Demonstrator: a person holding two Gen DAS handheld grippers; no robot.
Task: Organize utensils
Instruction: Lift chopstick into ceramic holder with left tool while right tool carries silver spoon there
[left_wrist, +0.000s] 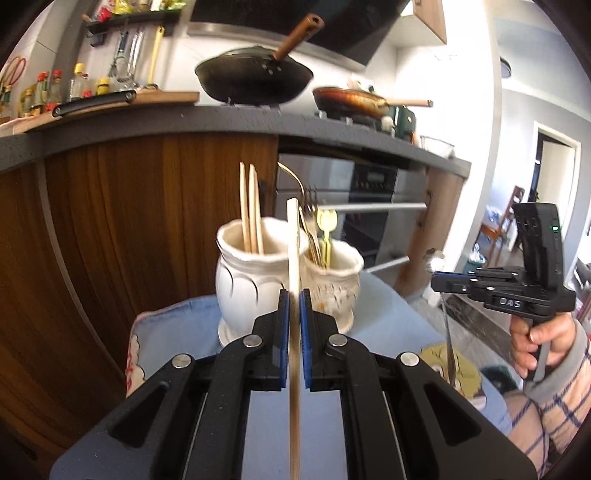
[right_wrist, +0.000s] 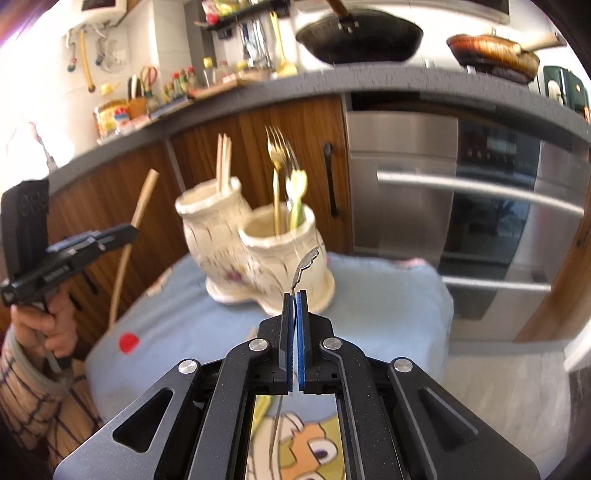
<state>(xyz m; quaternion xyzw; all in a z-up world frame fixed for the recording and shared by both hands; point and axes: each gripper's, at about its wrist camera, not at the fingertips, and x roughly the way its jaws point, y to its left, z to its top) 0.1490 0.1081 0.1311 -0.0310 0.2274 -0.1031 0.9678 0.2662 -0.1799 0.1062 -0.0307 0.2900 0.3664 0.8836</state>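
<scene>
both sets of fingers clamped: left gripper (left_wrist: 294, 295) pinches a pale wooden chopstick (left_wrist: 293, 236), right gripper (right_wrist: 295, 297) a thin silver spoon (right_wrist: 304, 264), both above the blue cloth (right_wrist: 388, 295), near the cream ceramic twin-pot holder (right_wrist: 258, 236).

Wooden chopstick (left_wrist: 293, 236) & silver spoon (right_wrist: 304, 266) held aloft near twin ceramic holders (right_wrist: 258, 251) w/ forks, chopsticks.
</scene>
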